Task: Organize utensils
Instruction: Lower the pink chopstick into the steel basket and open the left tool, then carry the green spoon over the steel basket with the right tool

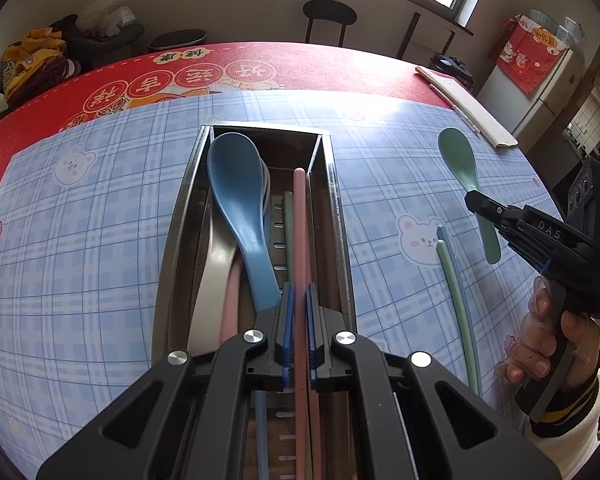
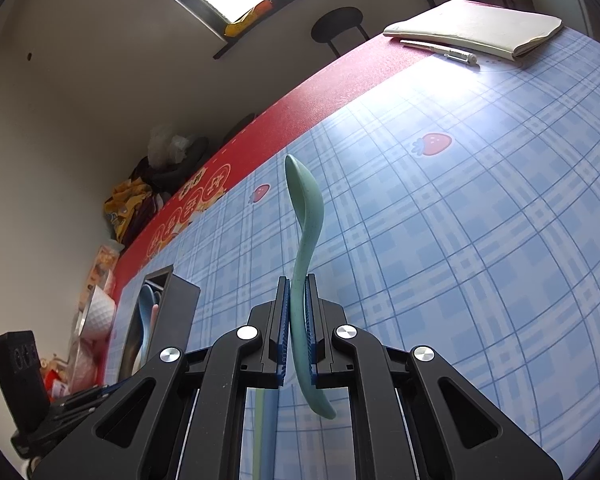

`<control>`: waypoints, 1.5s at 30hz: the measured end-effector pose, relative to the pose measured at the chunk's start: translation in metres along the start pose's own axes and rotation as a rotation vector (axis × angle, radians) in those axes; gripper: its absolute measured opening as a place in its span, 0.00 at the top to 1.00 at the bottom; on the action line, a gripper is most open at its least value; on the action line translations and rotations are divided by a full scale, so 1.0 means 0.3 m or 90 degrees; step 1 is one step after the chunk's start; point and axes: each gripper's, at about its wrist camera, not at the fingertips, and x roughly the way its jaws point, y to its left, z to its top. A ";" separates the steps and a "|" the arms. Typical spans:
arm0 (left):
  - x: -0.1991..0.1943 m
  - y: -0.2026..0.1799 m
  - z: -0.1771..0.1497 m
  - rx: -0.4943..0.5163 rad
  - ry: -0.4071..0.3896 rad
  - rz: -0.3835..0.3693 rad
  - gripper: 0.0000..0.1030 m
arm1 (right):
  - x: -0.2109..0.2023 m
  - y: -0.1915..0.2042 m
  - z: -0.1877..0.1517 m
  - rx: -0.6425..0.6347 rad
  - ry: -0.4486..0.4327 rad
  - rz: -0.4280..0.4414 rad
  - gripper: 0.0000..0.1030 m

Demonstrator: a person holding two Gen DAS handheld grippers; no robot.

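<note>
Legible text: "DAS" in pale capitals on the black body of the right gripper (image 1: pixel 485 205), right side of the left wrist frame. The red cloth (image 1: pixel 308 64) on the worktop carries large Chinese characters in round medallions, upside down to the camera, upper left. The red bag (image 1: pixel 530 50), upper right, bears Chinese characters, not readable.

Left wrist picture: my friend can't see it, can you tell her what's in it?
The left gripper pinches a pink chopstick over a metal utensil box holding a blue spoon. To the right, the right gripper holds a green spoon above the blue checked tablecloth.
</note>
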 end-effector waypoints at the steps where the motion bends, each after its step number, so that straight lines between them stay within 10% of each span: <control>1: -0.001 0.000 0.001 0.000 -0.001 -0.004 0.94 | 0.000 0.001 0.000 0.000 0.000 0.000 0.93; 13: -0.079 -0.007 0.021 0.011 -0.063 -0.016 0.86 | 0.002 0.003 -0.002 0.002 0.002 0.001 0.93; 26: -0.205 0.030 -0.131 0.096 -0.220 0.049 0.10 | 0.017 0.034 -0.012 -0.022 -0.002 -0.008 0.93; 45: -0.280 0.131 -0.171 0.078 -0.306 0.061 0.06 | 0.005 0.019 -0.015 -0.015 -0.024 -0.012 0.93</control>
